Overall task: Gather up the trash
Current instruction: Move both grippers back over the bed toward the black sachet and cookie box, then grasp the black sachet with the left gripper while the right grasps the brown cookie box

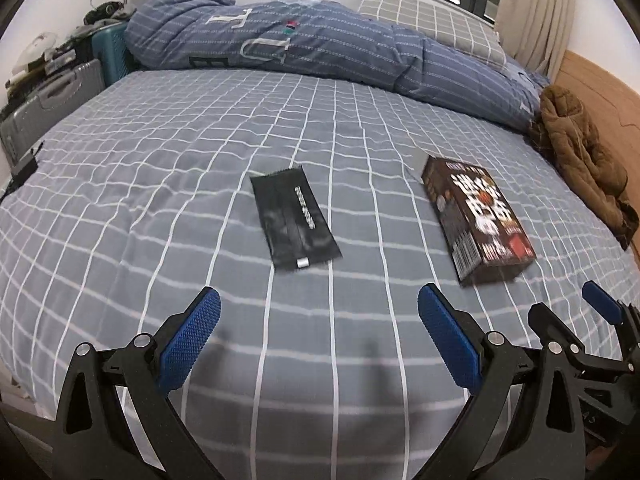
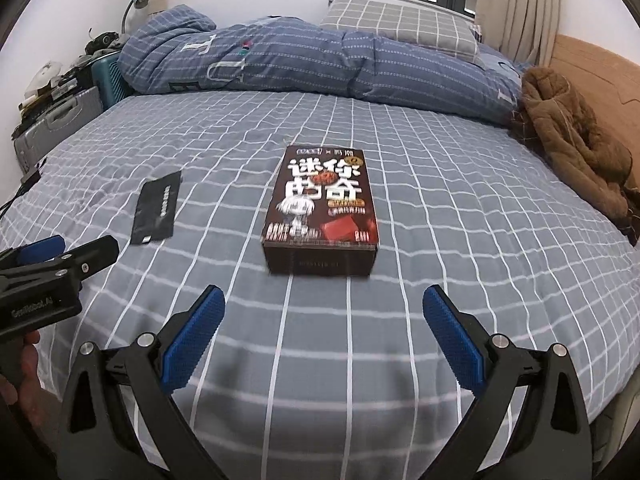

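A flat black wrapper (image 1: 295, 218) lies on the grey checked bed sheet (image 1: 160, 168), straight ahead of my left gripper (image 1: 318, 306), which is open and empty a short way in front of it. A dark brown snack box (image 1: 478, 216) lies to the wrapper's right. In the right wrist view the box (image 2: 322, 210) lies straight ahead of my open, empty right gripper (image 2: 324, 308), and the wrapper (image 2: 157, 208) lies to the left. The left gripper's fingers (image 2: 44, 249) show at that view's left edge. The right gripper's fingers (image 1: 600, 304) show at the left view's right edge.
A rolled blue quilt (image 1: 320, 52) and a grey checked pillow (image 1: 432, 20) lie along the far side of the bed. A brown jacket (image 1: 580, 156) lies by the wooden headboard (image 1: 600, 92). Suitcases (image 1: 52, 96) stand left of the bed. A black charger (image 1: 26, 166) lies at the left edge.
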